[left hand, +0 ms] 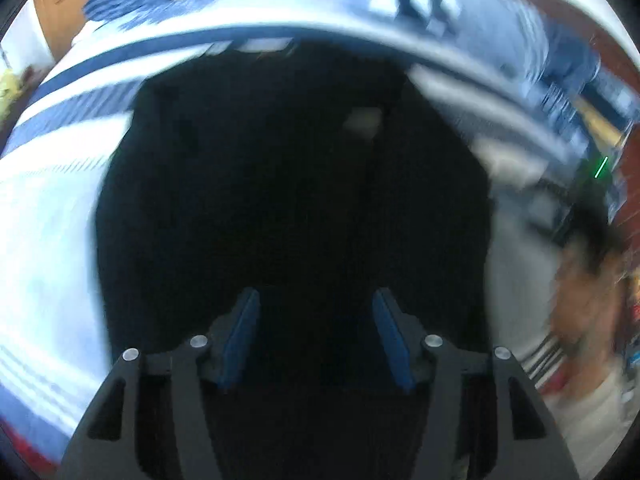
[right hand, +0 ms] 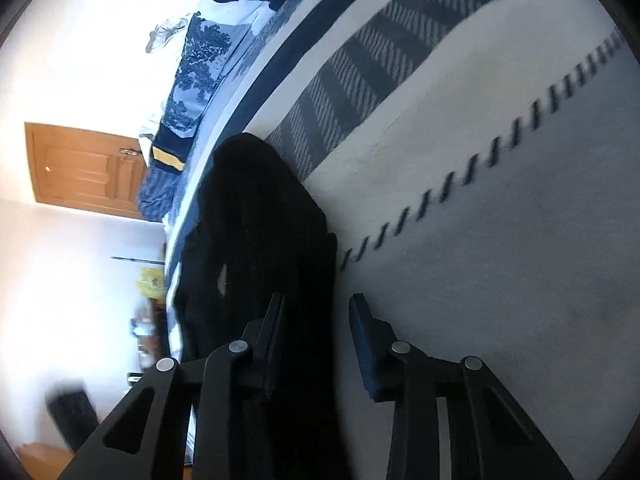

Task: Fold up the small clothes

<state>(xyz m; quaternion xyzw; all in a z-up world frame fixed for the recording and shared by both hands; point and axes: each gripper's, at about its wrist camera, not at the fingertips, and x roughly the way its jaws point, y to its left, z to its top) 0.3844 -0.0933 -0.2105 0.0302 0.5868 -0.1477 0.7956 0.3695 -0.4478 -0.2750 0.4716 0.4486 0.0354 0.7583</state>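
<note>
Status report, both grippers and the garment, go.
Left gripper open above black garment, nothing gripped. Right gripper open at garment's edge on striped bedspread. Nothing in the way.

Parted fingers (left hand: 246,334) above black garment (left hand: 280,184)

1. Left gripper (left hand: 316,336), seen from its own wrist camera: pointed steeply downward, jaws standing apart with blue pads (left hand: 240,336) facing each other across a clear gap, pressing on nothing.
2. Right gripper (right hand: 316,320), seen from its own wrist camera: angled down and tilted hard to one side, jaws parted, nothing clamped between them.
3. Black finger linkages with silver pivot pins in the near foreground of both views.
</note>
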